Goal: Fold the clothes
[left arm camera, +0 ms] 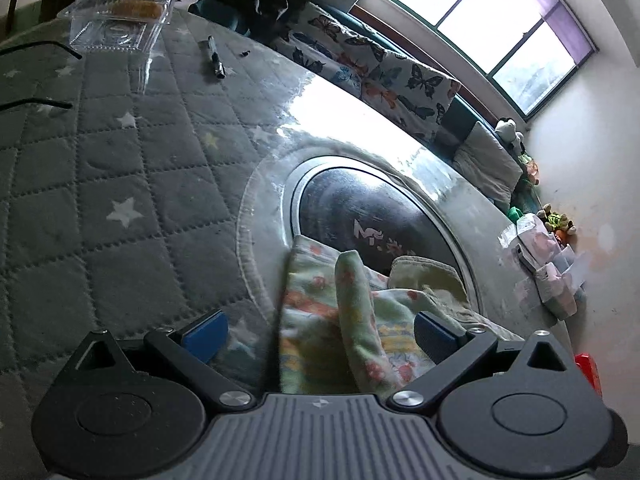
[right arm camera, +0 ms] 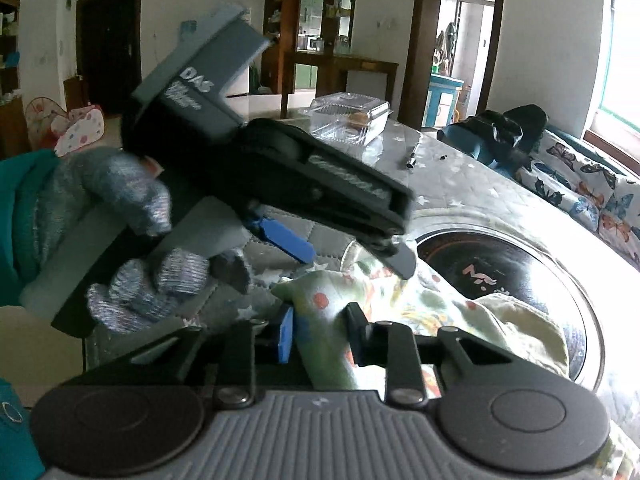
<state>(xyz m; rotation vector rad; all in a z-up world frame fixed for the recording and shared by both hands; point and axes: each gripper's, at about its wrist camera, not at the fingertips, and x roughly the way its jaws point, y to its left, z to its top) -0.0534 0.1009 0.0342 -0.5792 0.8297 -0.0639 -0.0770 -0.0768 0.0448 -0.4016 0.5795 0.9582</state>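
From the left wrist view, the floral cloth (left arm camera: pixel 352 328) lies bunched on the glass-covered quilted table (left arm camera: pixel 120 184), its long axis running from close under the camera forward and away toward the dark round inset (left arm camera: pixel 372 216) in the tabletop. A raised fold stands up between the fingers, leaning slightly toward the right one. The left gripper (left arm camera: pixel 320 334) has its jaws spread wide; the blue pads (left arm camera: pixel 204 334) sit well to either side of the cloth and neither presses on it. Farther ahead of the fingertips lie a small dark pen-like object (left arm camera: pixel 215 58) and a clear plastic box (left arm camera: pixel 120 12).

From the right wrist view, the same floral cloth (right arm camera: pixel 372 300) spreads ahead and to the right of the fingers, with a narrow fold running back toward the camera. The right gripper (right arm camera: pixel 320 336) has its jaws drawn narrow, and that fold sits pinched between the pads (right arm camera: pixel 285 334). Above and to the left of the fingers hovers the left gripper (right arm camera: pixel 352 254), pointing down at the cloth with its jaws apart, held by a hand (right arm camera: pixel 132 220) in a grey knit glove.
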